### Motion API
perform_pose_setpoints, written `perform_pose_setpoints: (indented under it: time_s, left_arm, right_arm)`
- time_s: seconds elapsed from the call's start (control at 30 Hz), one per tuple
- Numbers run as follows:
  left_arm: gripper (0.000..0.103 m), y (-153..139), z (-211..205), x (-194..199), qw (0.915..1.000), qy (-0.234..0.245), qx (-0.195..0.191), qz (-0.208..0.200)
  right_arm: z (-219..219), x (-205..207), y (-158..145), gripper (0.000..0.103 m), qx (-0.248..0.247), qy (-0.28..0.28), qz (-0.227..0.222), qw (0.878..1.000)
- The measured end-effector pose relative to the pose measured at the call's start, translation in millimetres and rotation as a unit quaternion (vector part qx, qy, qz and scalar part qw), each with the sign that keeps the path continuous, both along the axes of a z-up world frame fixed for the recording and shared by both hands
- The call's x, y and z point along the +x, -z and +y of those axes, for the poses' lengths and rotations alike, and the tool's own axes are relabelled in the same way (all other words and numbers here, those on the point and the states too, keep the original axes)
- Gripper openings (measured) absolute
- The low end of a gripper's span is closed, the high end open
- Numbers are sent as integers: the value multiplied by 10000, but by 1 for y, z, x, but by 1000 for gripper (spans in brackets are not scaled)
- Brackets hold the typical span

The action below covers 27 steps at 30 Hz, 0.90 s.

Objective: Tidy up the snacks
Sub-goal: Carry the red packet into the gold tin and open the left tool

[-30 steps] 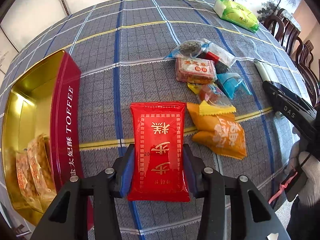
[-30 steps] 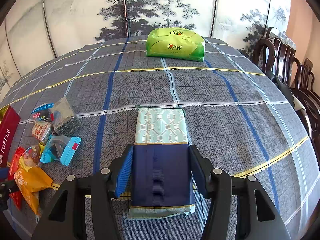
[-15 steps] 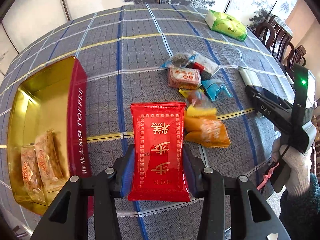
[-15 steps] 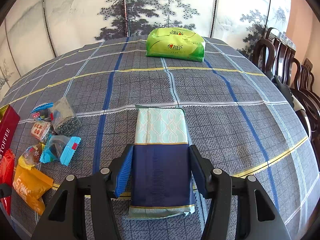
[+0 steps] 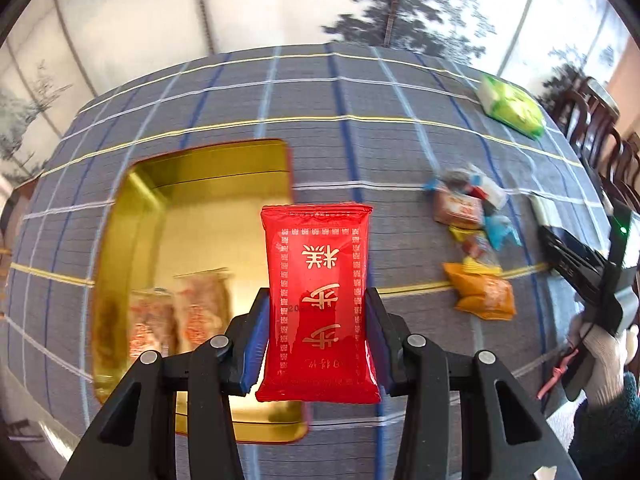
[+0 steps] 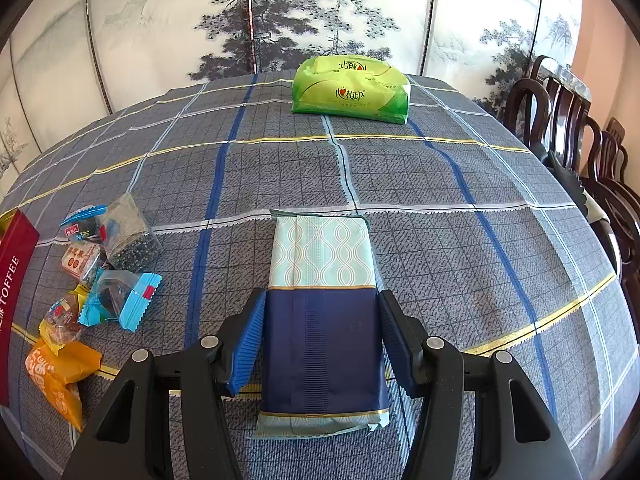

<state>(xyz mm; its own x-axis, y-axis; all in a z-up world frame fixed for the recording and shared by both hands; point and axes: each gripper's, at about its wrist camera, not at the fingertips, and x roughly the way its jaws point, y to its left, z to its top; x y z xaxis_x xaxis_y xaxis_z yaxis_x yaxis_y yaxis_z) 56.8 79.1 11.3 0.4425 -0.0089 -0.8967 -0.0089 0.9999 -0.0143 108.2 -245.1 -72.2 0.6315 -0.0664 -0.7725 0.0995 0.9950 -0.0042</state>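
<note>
Jaws of our left gripper [image 5: 316,344] pinch the glossy red snack packet [image 5: 318,304] by its long edges, holding it above the open gold toffee tin [image 5: 148,208], probably to drop it beside the two crinkly wrapped biscuits [image 5: 180,312] lying inside. Our right gripper [image 6: 322,340] clamps a flat navy-and-mint packet [image 6: 322,304] over the checked cloth tabletop [image 6: 440,184]. Loose foil and plastic snacks [image 6: 100,264] wait just beside the tin's red wall [image 6: 12,280]; a green tissue pack [image 6: 352,90] sits well apart.
</note>
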Motion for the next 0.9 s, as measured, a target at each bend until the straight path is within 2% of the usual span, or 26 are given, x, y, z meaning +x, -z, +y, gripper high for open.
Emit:
perform_pose_setpoints:
  time_s: [0.3,0.67,0.9]
  left_arm:
    - [41,23,57,-4,9982,-456,266,284]
    - [41,45,62,-11,9977,-315,280,531]
    - [41,50,63,-13,9979,-217,338,516]
  right_arm:
    - [-1,0,0,57,-8,-1,1,10000]
    - [-5,-1,0,61,-31,59,12,10000]
    - [-5,-1,0,62,-40,67,15,10000]
